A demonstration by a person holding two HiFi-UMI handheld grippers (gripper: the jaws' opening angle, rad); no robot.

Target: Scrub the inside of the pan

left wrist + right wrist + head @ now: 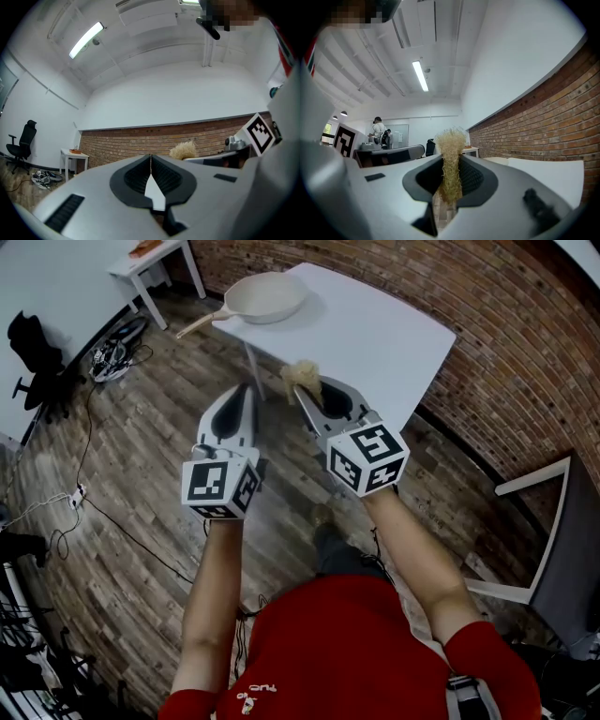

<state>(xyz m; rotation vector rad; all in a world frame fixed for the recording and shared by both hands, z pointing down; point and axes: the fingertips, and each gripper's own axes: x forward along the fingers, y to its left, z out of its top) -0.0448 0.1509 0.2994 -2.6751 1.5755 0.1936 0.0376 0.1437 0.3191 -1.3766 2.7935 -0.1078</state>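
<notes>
This looks like a lab or studio workspace in an office-type room. A long brick wall (pixel 441 296) runs beside a wood-plank floor (pixel 141 465) with a bare white table (pixel 375 343), a smaller side table (pixel 155 259), a black office chair (pixel 36 351) and loose cables (pixel 112 357) heaped on the boards. Overhead are strip lights (pixel 420 75) and exposed ceiling ducts (pixel 427 21). A small, distant figure (pixel 378 127) stands by what may be a whiteboard.

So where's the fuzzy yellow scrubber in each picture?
Head view: upper middle, scrubber clamped in the right gripper.
Left gripper view: right of centre, beyond the closed jaws.
Right gripper view: dead centre, between the jaws.
Shared landmark: the brick wall, in all three.
</notes>
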